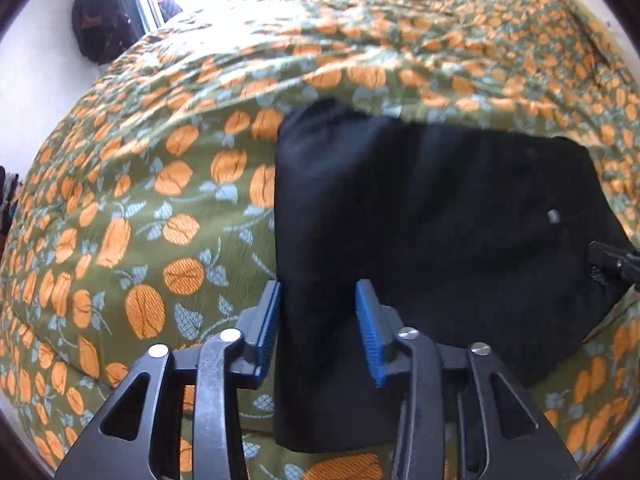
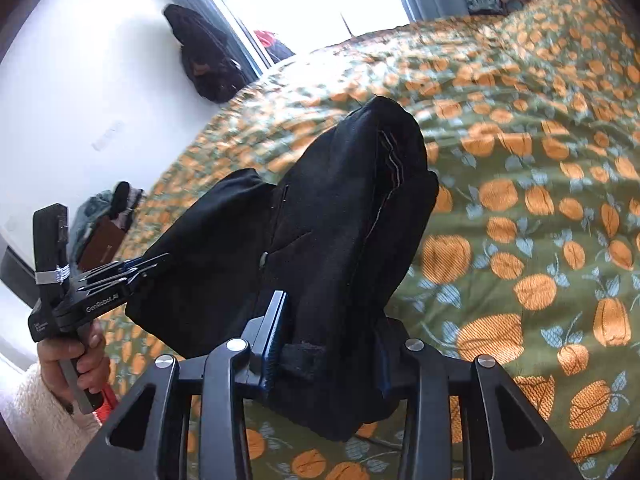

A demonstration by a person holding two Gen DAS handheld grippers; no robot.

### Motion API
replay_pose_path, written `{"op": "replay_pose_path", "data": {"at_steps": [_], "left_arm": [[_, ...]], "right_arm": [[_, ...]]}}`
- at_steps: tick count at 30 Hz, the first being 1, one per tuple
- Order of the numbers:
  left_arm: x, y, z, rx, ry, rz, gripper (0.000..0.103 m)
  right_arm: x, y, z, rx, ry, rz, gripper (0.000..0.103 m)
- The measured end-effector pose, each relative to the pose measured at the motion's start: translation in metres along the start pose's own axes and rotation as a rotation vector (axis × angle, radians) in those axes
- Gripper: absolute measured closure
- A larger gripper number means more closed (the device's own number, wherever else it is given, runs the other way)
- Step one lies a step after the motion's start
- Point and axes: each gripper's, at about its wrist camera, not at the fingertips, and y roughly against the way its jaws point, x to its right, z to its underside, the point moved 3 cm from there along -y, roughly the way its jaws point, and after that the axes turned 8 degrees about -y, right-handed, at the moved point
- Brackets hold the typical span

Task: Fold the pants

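Both of my grippers are holding the black pants [image 1: 432, 216] up over the bed [image 1: 152, 184], and what I am watching is how the cloth is running between them. My left gripper [image 1: 318, 332] is straddling one edge of the bundle, its blue pads [image 1: 269, 332] sitting either side of the fabric with the cloth passing through the jaws; they are looking closed on it, though not tightly. My right gripper [image 2: 332, 344] is clamping a thick wad of the same pants [image 2: 320, 232], which is filling its jaws and bulging up and away from me. From the right wrist view my left gripper [image 2: 156, 266] is biting the far-left corner, so the long axis is stretching sideways, hand to hand. Neither hand is nearer; I am judging the next lay-down needs both lowering together onto the bedspread.
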Motion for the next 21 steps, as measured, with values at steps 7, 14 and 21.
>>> {"op": "replay_pose_path", "data": {"at_steps": [7, 14, 21], "left_arm": [[-0.019, 0.047, 0.019, 0.061, 0.117, -0.046, 0.008], [0.006, 0.098, 0.043, 0.087, 0.084, -0.171, 0.006], [0.03, 0.149, 0.065, 0.129, 0.004, -0.229, 0.004]], "right_arm": [[0.041, 0.015, 0.014, 0.008, -0.111, -0.007, 0.019], [-0.001, 0.099, 0.06, 0.197, 0.087, 0.156, 0.0], [-0.052, 0.142, 0.105, 0.26, 0.179, 0.195, 0.0]]}}
